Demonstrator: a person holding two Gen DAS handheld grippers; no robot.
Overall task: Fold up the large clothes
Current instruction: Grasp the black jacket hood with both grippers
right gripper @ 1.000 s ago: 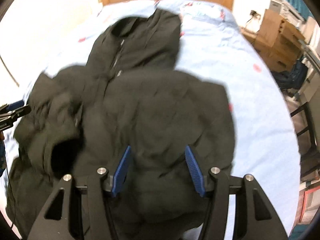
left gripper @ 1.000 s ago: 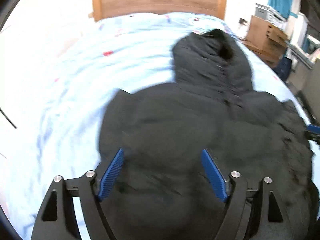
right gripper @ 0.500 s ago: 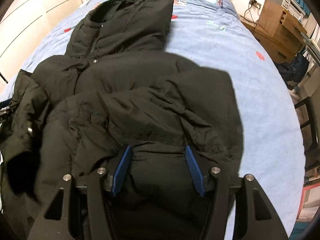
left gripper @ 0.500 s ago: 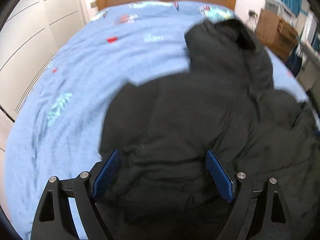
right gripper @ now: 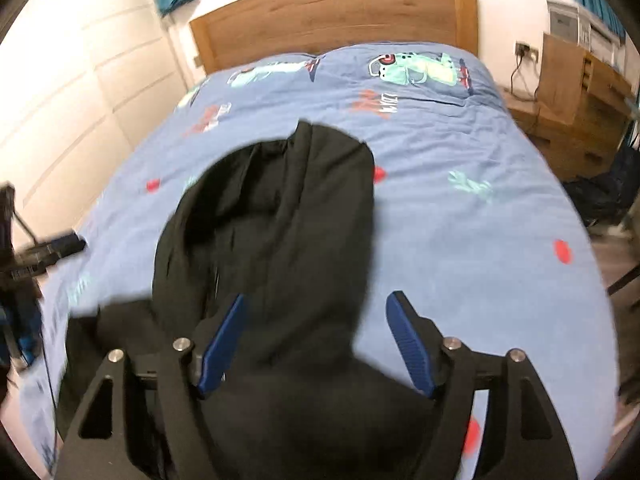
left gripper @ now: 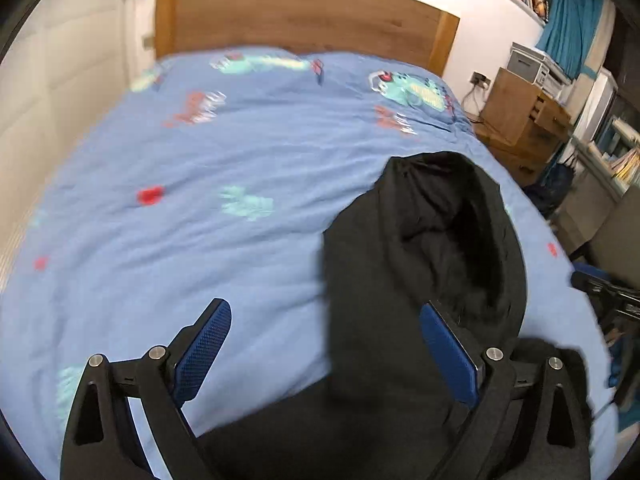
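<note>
A black hooded puffer jacket [left gripper: 424,264] lies on a blue printed bed cover [left gripper: 200,168], its hood pointing toward the headboard. My left gripper [left gripper: 326,344] is open and empty above the jacket's left shoulder and the bare cover. In the right wrist view the jacket [right gripper: 280,216] fills the middle, hood ahead. My right gripper [right gripper: 316,340] is open and empty just above the base of the hood. The jacket's lower body is out of view in both frames.
A wooden headboard [left gripper: 304,16] stands at the far end. A wooden bedside cabinet [left gripper: 524,116] and cluttered shelves are to the right of the bed. White wardrobe doors [right gripper: 80,92] run along the left. The other gripper shows at each frame's edge [right gripper: 40,256].
Both grippers have moved forward from over the jacket's body toward the hood and now look up the bed. The jaws stayed open and empty.
</note>
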